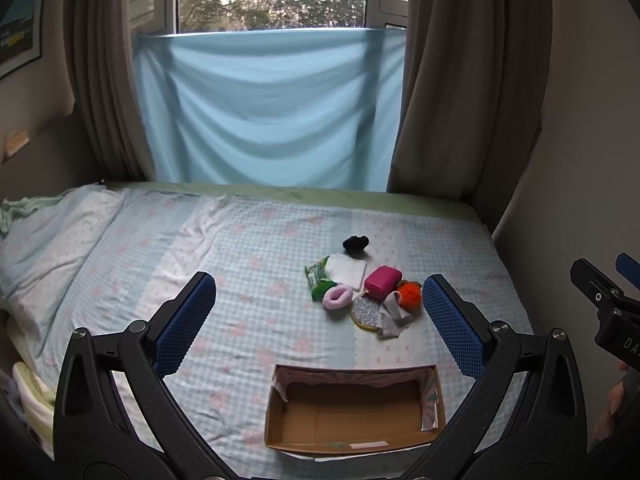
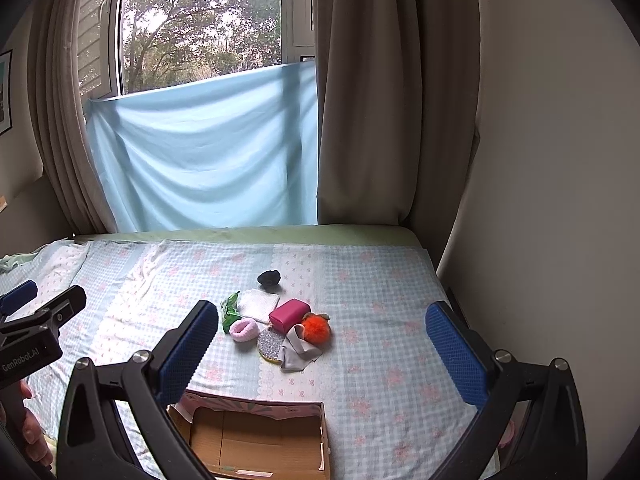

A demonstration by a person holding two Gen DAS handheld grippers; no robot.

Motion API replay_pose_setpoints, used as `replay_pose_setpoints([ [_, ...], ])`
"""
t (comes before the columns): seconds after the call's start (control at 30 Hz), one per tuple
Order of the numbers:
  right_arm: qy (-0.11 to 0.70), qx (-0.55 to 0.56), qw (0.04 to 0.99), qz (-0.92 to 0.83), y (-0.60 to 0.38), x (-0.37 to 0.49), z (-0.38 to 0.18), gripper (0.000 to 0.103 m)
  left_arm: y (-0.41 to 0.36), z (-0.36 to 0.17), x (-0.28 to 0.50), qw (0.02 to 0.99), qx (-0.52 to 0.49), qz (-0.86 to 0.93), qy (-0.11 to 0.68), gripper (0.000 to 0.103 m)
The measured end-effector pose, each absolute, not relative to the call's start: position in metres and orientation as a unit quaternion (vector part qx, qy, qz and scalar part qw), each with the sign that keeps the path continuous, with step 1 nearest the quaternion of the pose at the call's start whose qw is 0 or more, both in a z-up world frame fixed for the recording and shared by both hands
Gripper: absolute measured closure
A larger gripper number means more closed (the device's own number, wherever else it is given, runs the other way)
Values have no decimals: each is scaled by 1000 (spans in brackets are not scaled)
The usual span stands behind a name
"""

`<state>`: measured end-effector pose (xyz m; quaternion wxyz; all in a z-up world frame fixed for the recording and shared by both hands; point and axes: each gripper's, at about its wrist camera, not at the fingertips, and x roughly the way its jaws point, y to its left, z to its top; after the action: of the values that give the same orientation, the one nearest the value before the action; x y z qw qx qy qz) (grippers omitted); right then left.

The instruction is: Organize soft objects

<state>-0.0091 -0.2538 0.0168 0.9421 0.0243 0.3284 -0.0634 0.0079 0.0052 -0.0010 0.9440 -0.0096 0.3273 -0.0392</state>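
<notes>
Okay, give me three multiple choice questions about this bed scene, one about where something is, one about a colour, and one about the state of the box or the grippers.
1. Where does the black soft item lie?
A. In the box
B. Beyond the pile, toward the window
C. On the pillow

2. What colour is the fluffy ball?
A. Orange
B. Blue
C. Yellow

3. What state is the cardboard box in?
A. Closed
B. Full
C. Open and empty

Answers: 1 B, it sits apart behind the white cloth. 2 A, bright orange beside the pink pouch. 3 C, its bare floor shows, and both the left gripper and right gripper are open, holding nothing.
</notes>
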Motion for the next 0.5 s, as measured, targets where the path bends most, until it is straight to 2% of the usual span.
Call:
replay_pose_setpoints([
  [0.5,328,22,942,-65,-251,-7,16,0,7,-2,14,942,-16,-45,333,1],
])
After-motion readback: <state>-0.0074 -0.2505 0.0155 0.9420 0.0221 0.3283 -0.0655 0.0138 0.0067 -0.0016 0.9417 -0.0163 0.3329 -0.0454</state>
